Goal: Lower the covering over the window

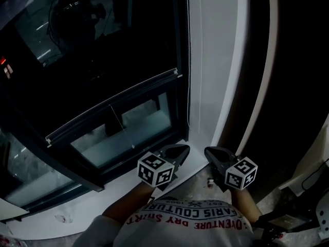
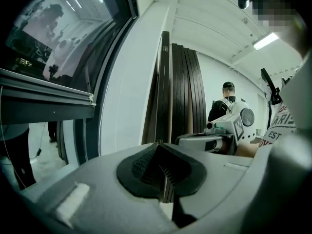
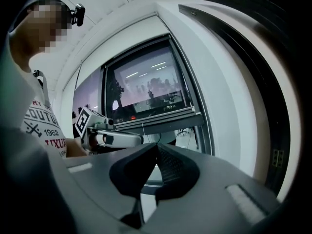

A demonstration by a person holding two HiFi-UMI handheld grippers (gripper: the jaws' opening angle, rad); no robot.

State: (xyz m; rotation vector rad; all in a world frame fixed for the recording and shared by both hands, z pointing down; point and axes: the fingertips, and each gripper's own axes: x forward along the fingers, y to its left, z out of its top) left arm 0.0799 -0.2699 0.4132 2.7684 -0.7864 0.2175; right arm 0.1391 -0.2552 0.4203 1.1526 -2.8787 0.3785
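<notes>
Status: I judge the task mostly done but not finished. The blind (image 1: 97,55) is down over most of the window. Its rail (image 1: 113,106) runs slantwise across the head view, low at 9 o'clock and high at 3 o'clock. Below the rail a band of pale glass (image 1: 128,133) is uncovered down to the frame, so that last stretch is what is left.

Condition of the blind: the fabric reads dark. In both gripper views outdoor shapes and ceiling-light reflections show above the rail, so I take it for a see-through screen, though I cannot confirm that. The rail looks straight and level with the frame. A thin cord (image 1: 123,128) hangs from its middle across the bare glass. A bead chain (image 1: 188,60) runs down the frame's right edge, at 12 o'clock from the grippers. Neither is touched.

Left gripper (image 1: 182,149): jaws closed together, nothing between them. It is held near the body above the white sill (image 1: 77,210), with the rail at its 10 o'clock and well apart from it.

Right gripper (image 1: 212,152): jaws likewise pressed together and empty. It sits just beside the left one, at its 3 o'clock.

Finding: to finish, one gripper must reach either the cord or the chain.
</notes>
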